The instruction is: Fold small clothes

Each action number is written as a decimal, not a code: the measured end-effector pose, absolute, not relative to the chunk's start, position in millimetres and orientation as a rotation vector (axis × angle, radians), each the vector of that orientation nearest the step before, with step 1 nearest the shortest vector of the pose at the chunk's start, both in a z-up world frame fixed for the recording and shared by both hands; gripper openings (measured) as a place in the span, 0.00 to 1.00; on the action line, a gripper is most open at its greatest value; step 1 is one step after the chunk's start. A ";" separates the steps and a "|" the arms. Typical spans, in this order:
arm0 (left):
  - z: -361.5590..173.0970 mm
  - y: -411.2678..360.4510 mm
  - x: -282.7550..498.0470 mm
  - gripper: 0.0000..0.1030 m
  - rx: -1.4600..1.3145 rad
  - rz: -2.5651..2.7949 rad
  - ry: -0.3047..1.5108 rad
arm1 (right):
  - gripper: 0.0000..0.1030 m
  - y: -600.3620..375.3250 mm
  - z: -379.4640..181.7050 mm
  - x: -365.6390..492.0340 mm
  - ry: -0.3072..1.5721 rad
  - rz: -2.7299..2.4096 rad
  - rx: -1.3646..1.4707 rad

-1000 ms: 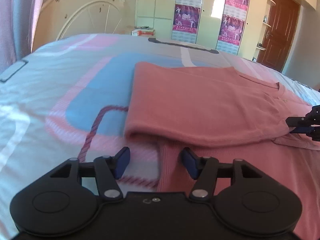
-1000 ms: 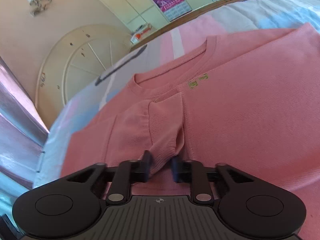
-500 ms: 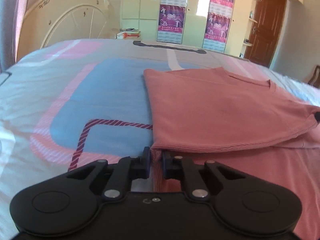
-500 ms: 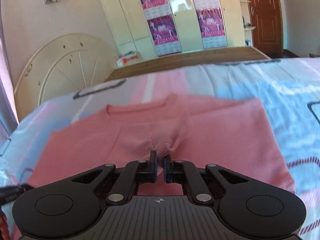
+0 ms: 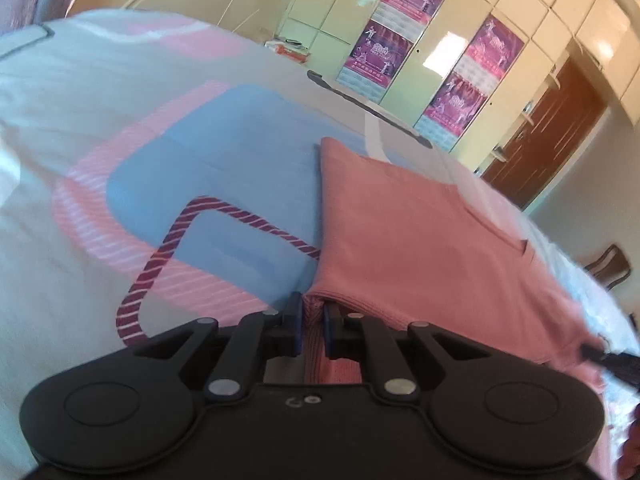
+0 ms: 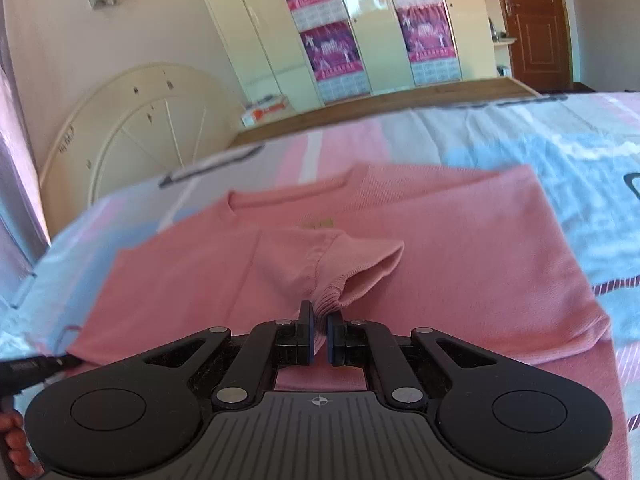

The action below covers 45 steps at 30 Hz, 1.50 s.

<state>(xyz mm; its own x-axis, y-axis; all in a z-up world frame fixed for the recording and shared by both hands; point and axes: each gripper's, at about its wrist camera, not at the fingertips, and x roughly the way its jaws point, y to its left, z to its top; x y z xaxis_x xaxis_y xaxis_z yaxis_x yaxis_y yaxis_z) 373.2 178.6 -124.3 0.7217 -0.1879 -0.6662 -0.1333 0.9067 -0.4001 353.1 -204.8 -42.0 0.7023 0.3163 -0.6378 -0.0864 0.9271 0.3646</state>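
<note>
The left gripper [image 5: 311,320] body hides the near hem of the shirt [image 5: 420,240]; the cloth between its pads continues out of sight beneath the housing. The right gripper [image 6: 319,334] likewise covers the shirt's near edge. The bedsheet [image 5: 120,120] is cut off by the frame on the left and bottom. In the right wrist view, the far bed edge and the dark stripe [image 6: 208,164] are motion-blurred. Print on the posters [image 6: 328,52] is too small to read.
</note>
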 end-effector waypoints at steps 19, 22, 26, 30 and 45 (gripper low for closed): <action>-115.6 139.7 379.0 0.25 -0.222 -0.103 0.763 | 0.09 -199.6 -61.0 357.3 0.860 0.139 0.224; -106.5 140.5 380.5 0.28 -0.205 -0.115 0.766 | 0.10 -213.9 -48.7 351.9 0.796 0.139 0.279; -100.5 132.1 393.1 0.42 -0.183 -0.152 0.731 | 0.54 -239.6 -41.4 372.0 0.728 0.114 0.412; -104.4 121.0 416.6 0.41 -0.187 -0.175 0.736 | 0.47 -253.2 -53.7 410.3 0.775 0.137 0.521; -122.7 122.4 429.3 0.37 -0.082 -0.223 0.753 | 0.08 -239.7 -59.4 427.8 0.769 0.131 0.197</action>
